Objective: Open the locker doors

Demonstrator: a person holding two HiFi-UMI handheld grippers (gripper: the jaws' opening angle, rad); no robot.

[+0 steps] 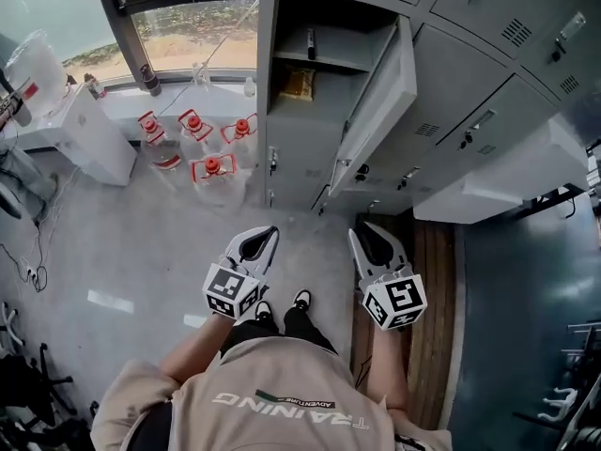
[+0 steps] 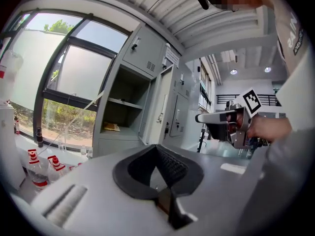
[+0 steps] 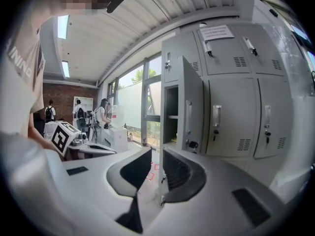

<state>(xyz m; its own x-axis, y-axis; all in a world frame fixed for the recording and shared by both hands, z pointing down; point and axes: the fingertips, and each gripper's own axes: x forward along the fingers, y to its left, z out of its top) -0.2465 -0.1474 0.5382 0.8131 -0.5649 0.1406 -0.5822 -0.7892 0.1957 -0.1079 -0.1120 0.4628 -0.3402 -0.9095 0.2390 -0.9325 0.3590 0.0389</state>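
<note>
Locker door (image 1: 380,101) stands open, bare floor (image 1: 169,247) before its edge.

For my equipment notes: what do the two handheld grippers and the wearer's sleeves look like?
Both the left gripper and right gripper are white plastic shells with black ribbed pads, each carrying a white cube with black square markers. The person wears a short-sleeved beige T-shirt.

left gripper (image 2: 156,147) pointing at a grey locker (image 2: 143,58), jaws meeting at the tips around nothing, door (image 2: 161,107) standing open, yellow packet (image 2: 111,127) lying below the shelf (image 2: 125,103), red-capped bottles (image 2: 37,165) standing under the window (image 2: 69,77), right gripper (image 2: 199,118) hovering at right in a hand (image 2: 266,128)
</note>
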